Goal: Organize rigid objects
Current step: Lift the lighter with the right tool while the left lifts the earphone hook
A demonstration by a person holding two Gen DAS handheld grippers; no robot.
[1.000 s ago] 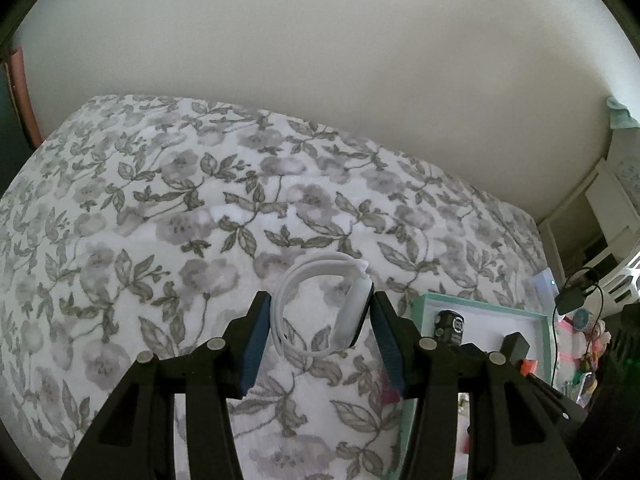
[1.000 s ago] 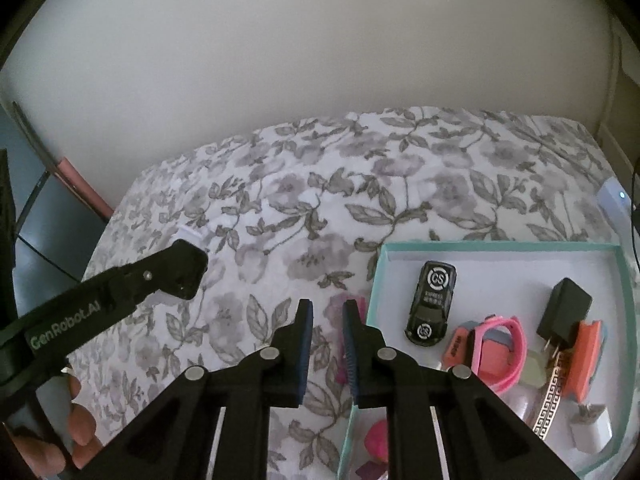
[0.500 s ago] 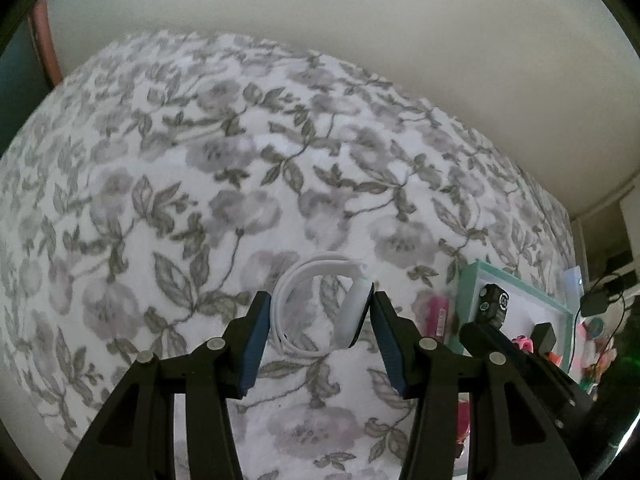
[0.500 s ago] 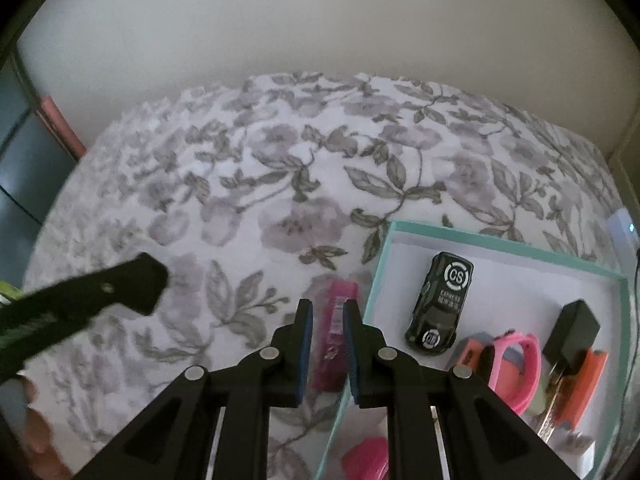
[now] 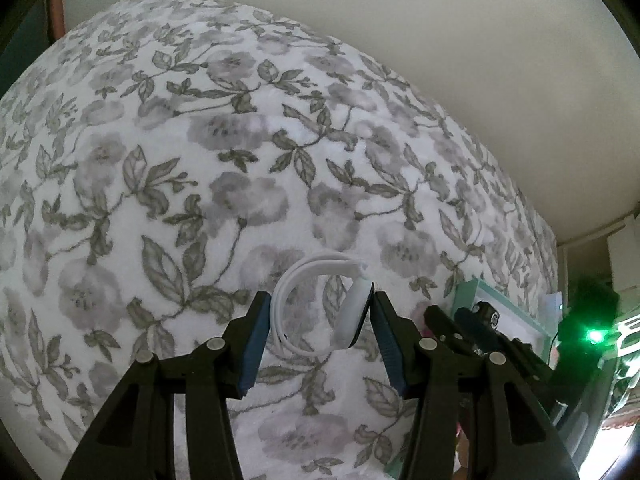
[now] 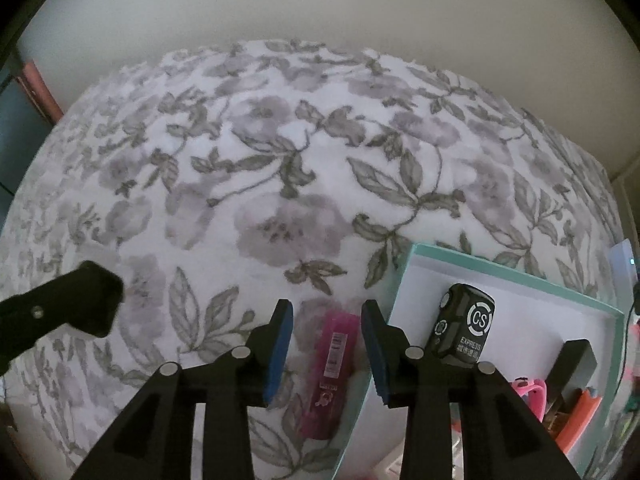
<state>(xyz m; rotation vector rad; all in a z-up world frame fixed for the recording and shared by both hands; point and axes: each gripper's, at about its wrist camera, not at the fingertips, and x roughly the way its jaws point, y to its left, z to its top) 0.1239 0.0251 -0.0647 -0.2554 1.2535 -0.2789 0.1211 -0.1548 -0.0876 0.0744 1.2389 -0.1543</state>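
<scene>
Floral bedspread (image 5: 200, 168) covers the bed. Left tongs (image 5: 318, 320) grip a white smartwatch (image 5: 320, 304); right tongs (image 6: 326, 344) gape around a pink case (image 6: 332, 364) beside the teal box (image 6: 520, 276).

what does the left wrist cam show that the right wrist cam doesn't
Only the left wrist view shows the white watch, held between the left claw's fingers. Only the right wrist view shows the pink case on the bedspread between the open right claw's fingers, plus the pink band and black charger in the tray. Both show the floral bedspread, the teal tray and the toy car.
</scene>
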